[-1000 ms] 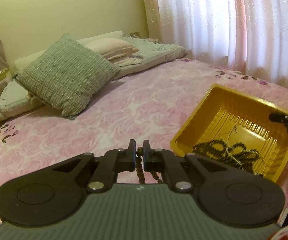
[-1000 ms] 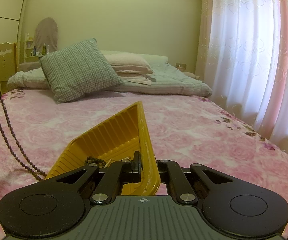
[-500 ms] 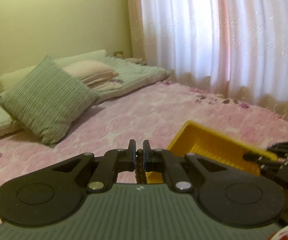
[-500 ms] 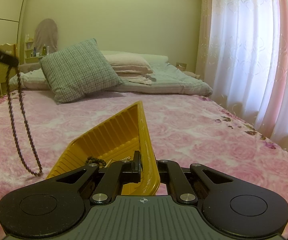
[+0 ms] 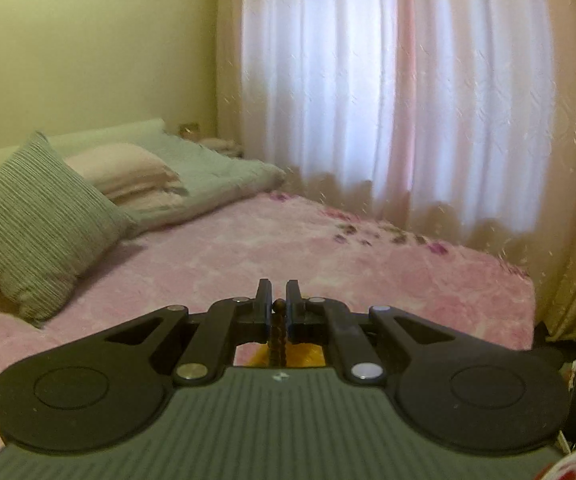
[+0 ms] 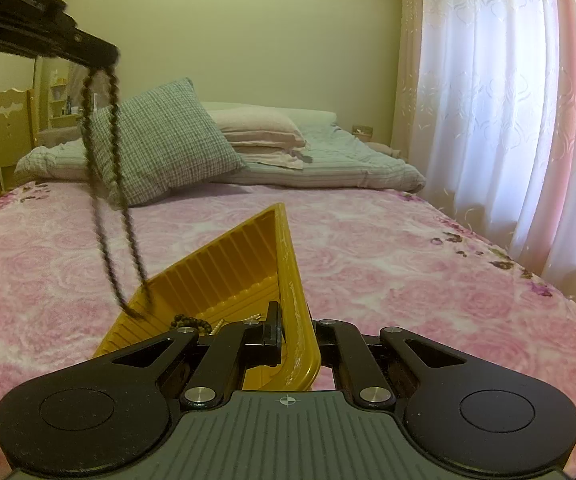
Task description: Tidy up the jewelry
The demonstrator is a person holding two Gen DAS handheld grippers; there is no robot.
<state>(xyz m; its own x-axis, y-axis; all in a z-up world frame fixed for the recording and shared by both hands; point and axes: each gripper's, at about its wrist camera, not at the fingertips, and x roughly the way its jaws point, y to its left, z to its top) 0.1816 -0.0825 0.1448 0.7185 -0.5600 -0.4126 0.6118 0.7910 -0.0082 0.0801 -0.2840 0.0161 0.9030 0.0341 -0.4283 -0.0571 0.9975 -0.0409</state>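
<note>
My left gripper [image 5: 278, 300] is shut on a dark brown bead necklace [image 5: 278, 336]. In the right wrist view that gripper [image 6: 104, 54] is high at the upper left, and the necklace [image 6: 116, 200] hangs from it in a long loop whose lower end reaches the left rim of the yellow plastic tray [image 6: 248, 264]. My right gripper [image 6: 293, 328] is shut on the tray's near right rim. Another dark bead string [image 6: 190, 323] and a pale chain lie inside the tray. A sliver of the tray [image 5: 311, 358] shows under my left fingers.
The tray rests on a bed with a pink rose-patterned cover [image 6: 387, 264]. A green checked cushion [image 6: 164, 148] and pink pillows [image 6: 256, 128] lie at the head. White curtains [image 6: 507, 100] hang along the right side. A wooden chair [image 6: 6, 136] stands at the far left.
My left gripper has risen and moved right, over the tray, lifting the necklace off the bed. The hanging loop now swings at the tray's left rim. My right gripper has not moved.
</note>
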